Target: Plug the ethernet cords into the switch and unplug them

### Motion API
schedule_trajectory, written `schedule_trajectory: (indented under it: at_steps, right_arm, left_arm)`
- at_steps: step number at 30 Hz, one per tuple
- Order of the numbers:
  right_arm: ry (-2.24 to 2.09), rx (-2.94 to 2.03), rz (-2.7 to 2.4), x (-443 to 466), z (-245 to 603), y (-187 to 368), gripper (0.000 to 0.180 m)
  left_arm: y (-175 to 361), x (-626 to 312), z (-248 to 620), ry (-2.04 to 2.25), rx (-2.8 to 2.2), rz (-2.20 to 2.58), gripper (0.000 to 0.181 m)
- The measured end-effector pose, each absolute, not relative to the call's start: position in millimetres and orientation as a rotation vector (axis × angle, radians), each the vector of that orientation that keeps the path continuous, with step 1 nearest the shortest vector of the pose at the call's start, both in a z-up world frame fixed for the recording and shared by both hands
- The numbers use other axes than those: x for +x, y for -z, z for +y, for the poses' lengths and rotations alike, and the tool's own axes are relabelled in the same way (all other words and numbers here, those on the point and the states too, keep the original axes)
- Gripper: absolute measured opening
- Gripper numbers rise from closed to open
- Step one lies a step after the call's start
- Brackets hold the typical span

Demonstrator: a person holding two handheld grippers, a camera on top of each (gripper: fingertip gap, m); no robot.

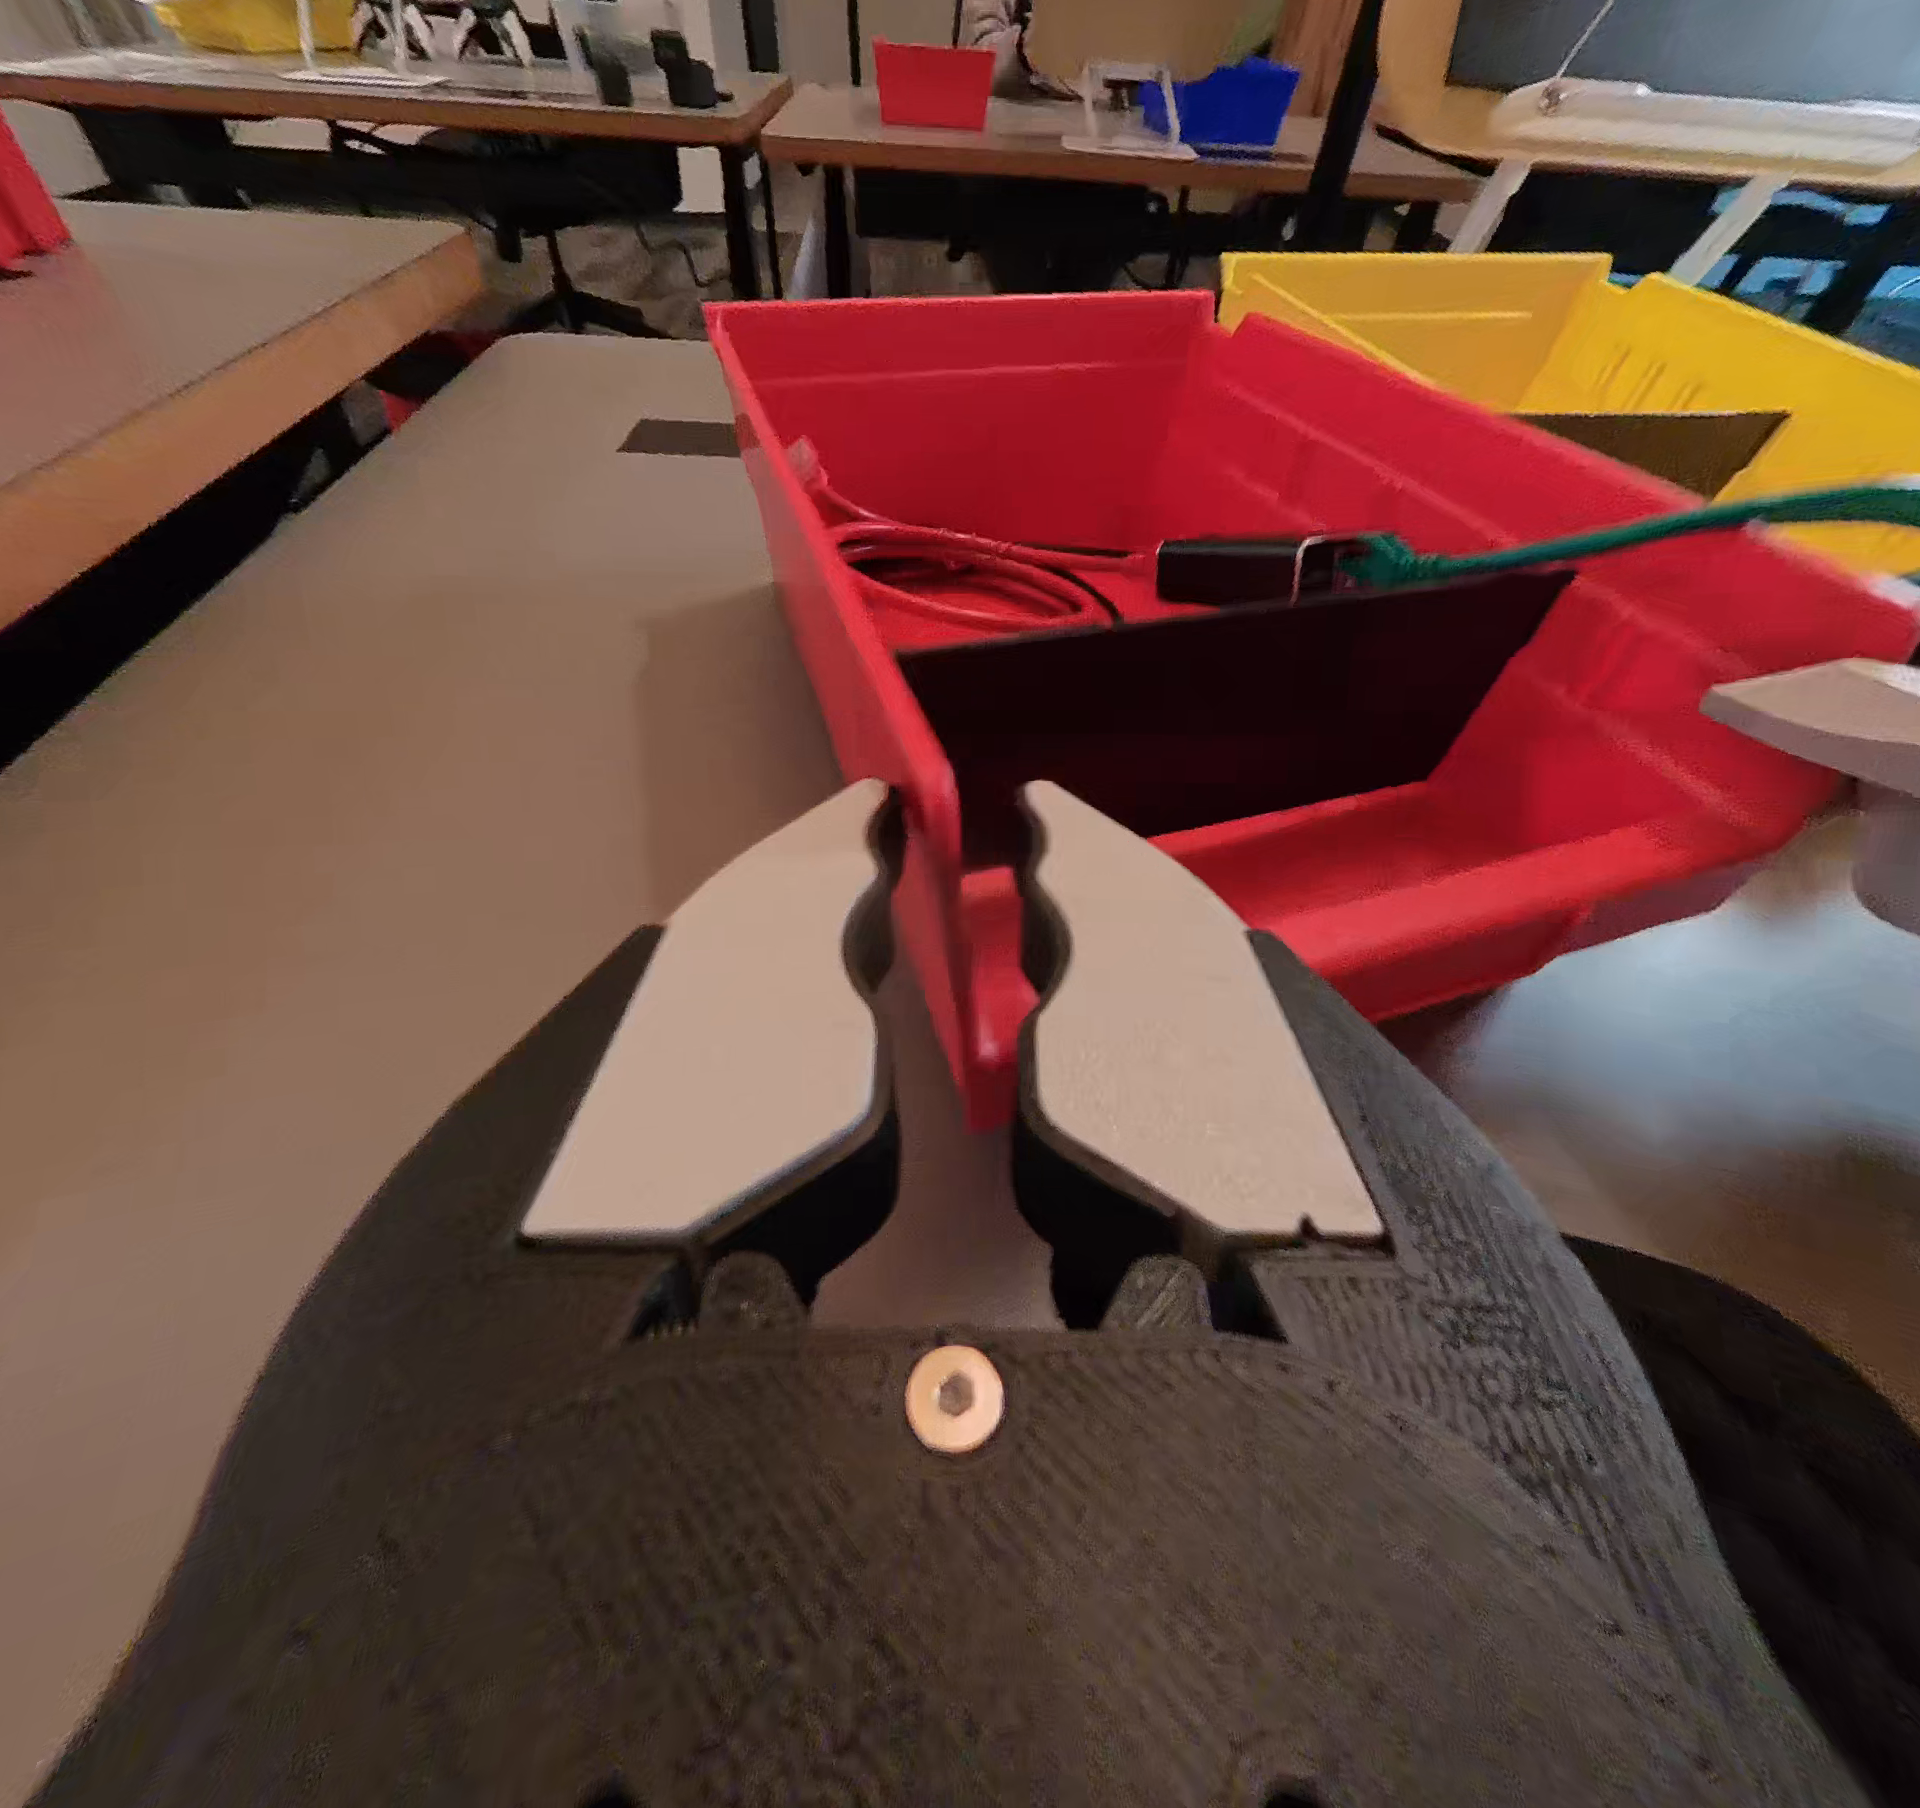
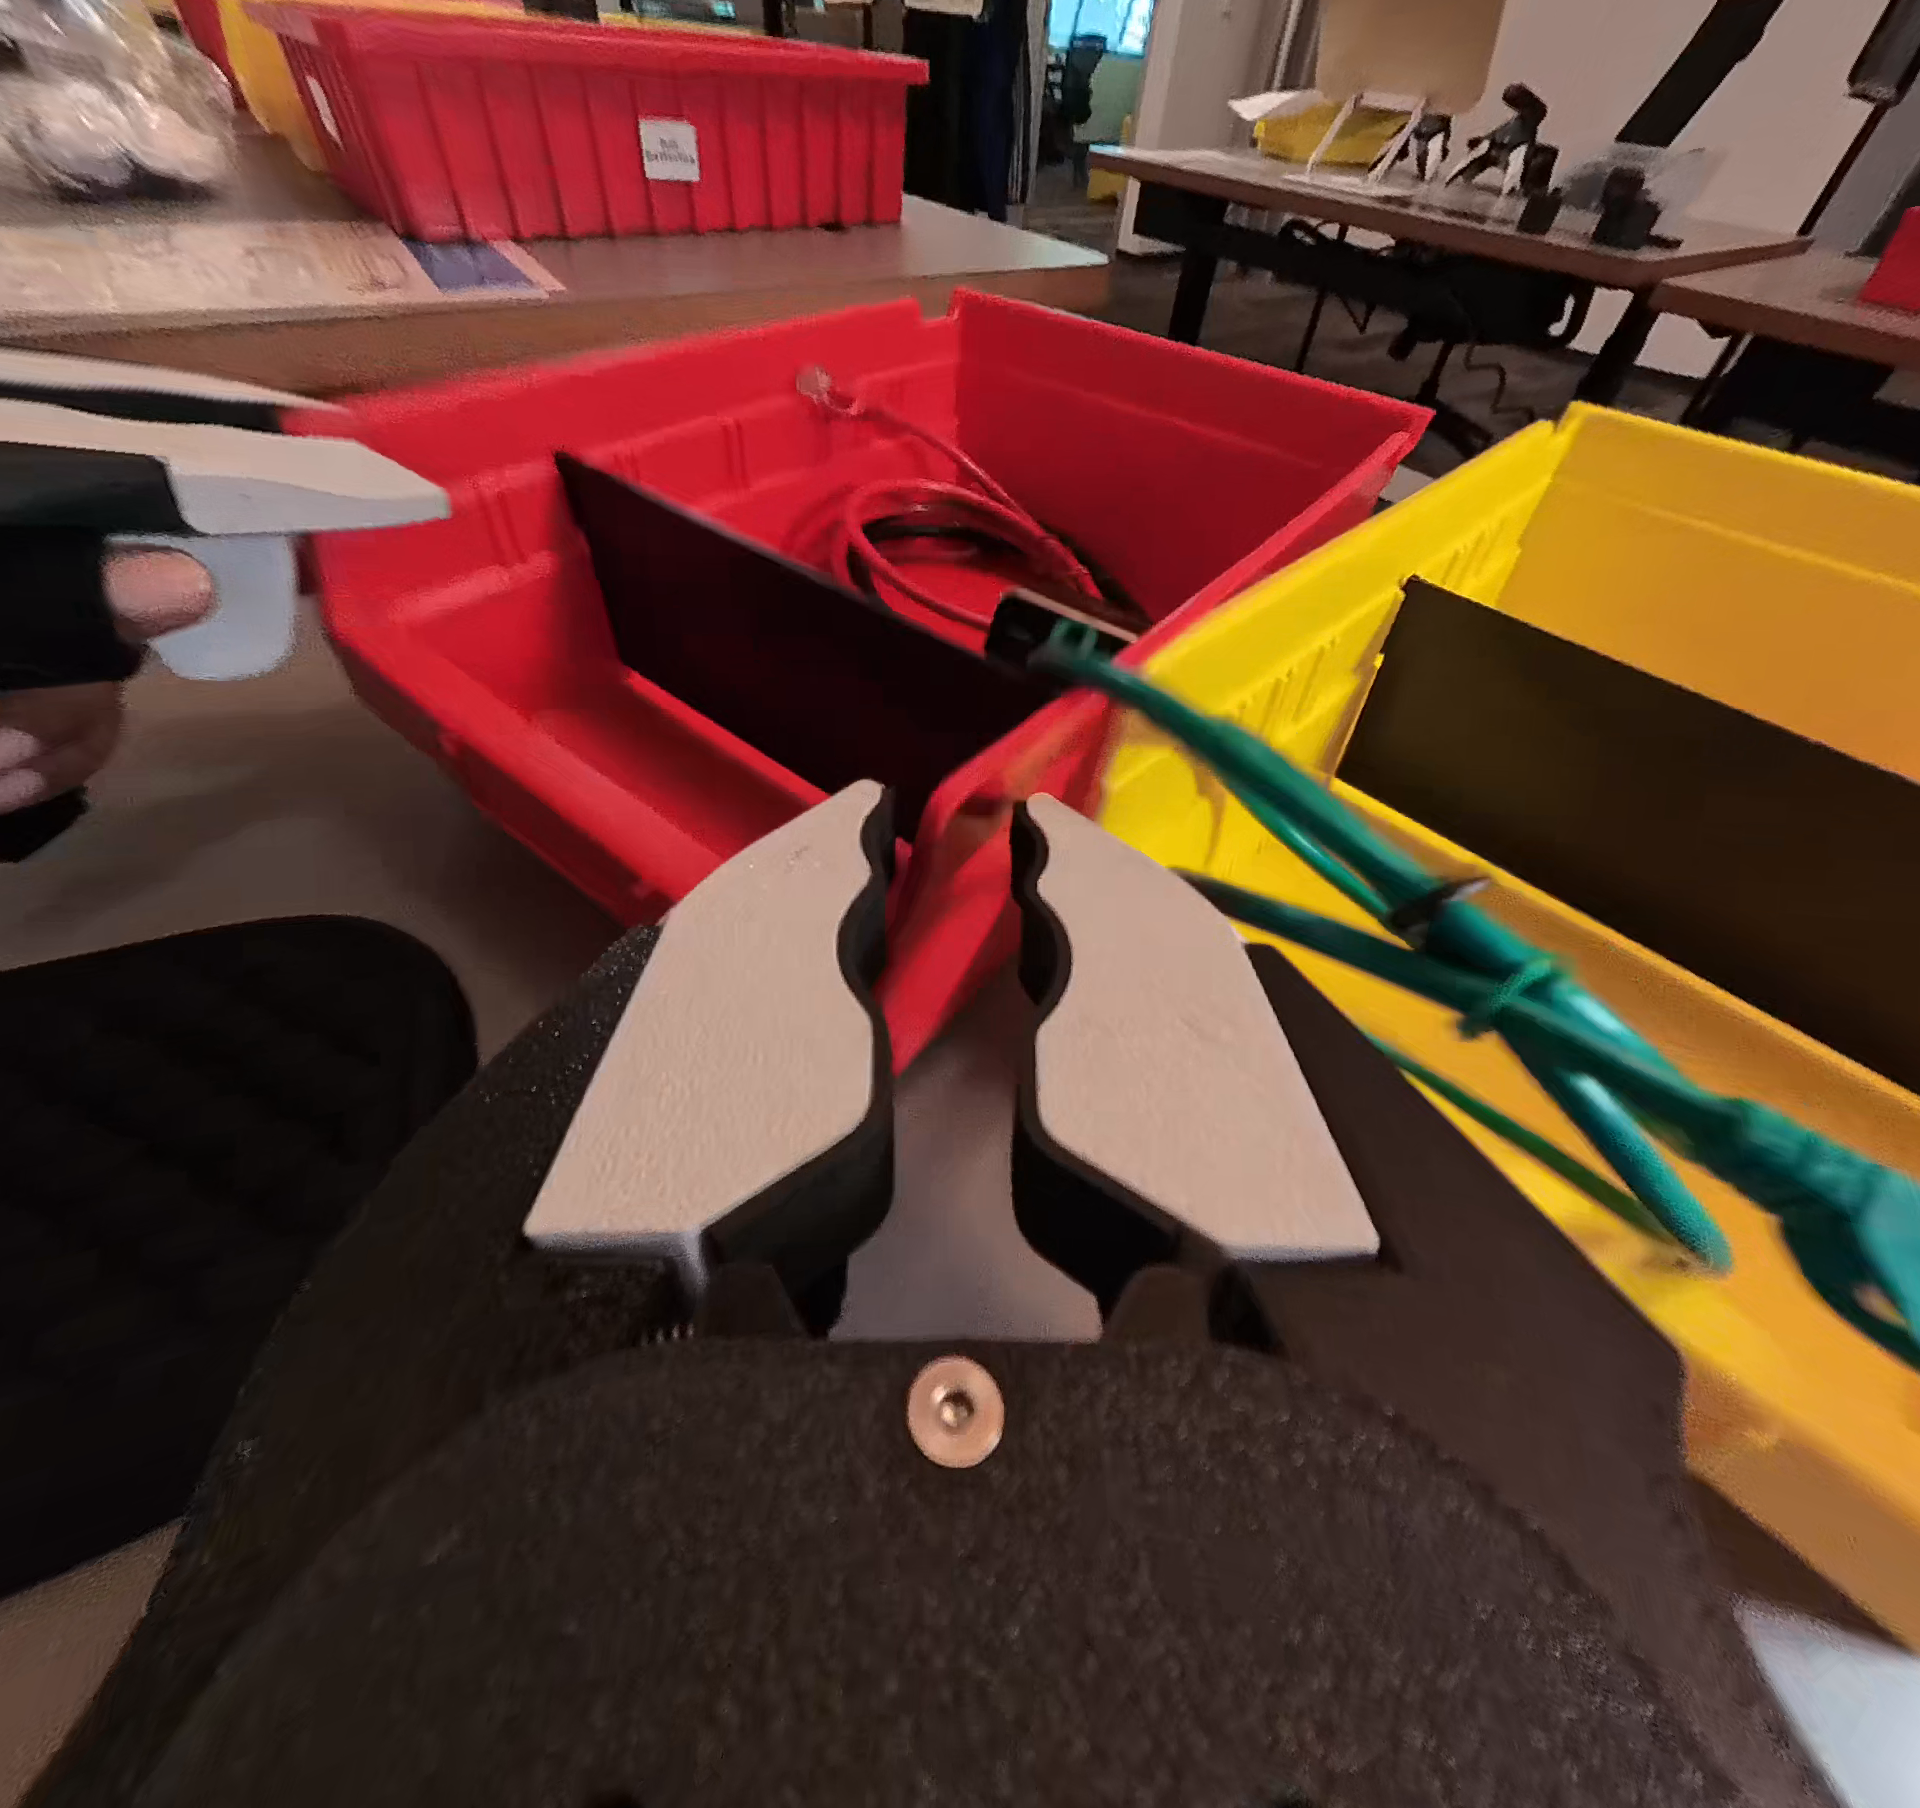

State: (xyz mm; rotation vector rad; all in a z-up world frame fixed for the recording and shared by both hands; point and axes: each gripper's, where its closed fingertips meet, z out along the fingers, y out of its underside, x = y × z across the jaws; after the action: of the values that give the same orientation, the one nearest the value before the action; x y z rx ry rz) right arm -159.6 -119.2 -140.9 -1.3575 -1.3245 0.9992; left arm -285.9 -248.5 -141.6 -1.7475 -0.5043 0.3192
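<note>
A red bin (image 1: 987,408) sits on the tan table with a black divider (image 1: 1195,709) across it. Behind the divider lie a small black switch (image 1: 1236,569) and a coiled red cord (image 1: 956,584). A green cord (image 1: 1558,543) has its plug at the switch's end and runs off to the right. My left gripper (image 1: 956,797) is closed on the bin's near left corner wall. My right gripper (image 2: 954,802) is closed on the bin's (image 2: 1143,428) near right corner. The switch (image 2: 1023,626) and the bundled green cord (image 2: 1299,802) pass to the right gripper's right, not held.
A yellow bin (image 2: 1714,532) with its own black divider stands tight against the red bin's right side. The hand on the left gripper (image 2: 156,595) shows at the left. Other tables with red and yellow bins (image 2: 603,127) stand behind. The table (image 1: 416,823) is bare left of the bin. My right fingertips sit around 20 cm from my left ones.
</note>
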Motion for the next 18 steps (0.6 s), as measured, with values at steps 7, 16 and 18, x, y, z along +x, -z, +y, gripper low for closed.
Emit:
schedule_trajectory:
  at_steps: [7, 16, 18]
  right_arm:
    - [-1.060, -1.399, -1.189, -97, -100, 116, 0.037]
    - [-0.492, -1.401, -1.699, -63, -13, 147, 0.057]
    - [-0.425, -1.375, -1.835, -62, -4, 161, 0.057]
  left_arm:
    - [107, -283, -257, -0.516, -1.683, -0.407, 0.048]
    - [132, -206, -213, -0.335, -2.064, 0.138, 0.058]
    - [151, -199, -208, -0.331, -2.162, 0.244, 0.062]
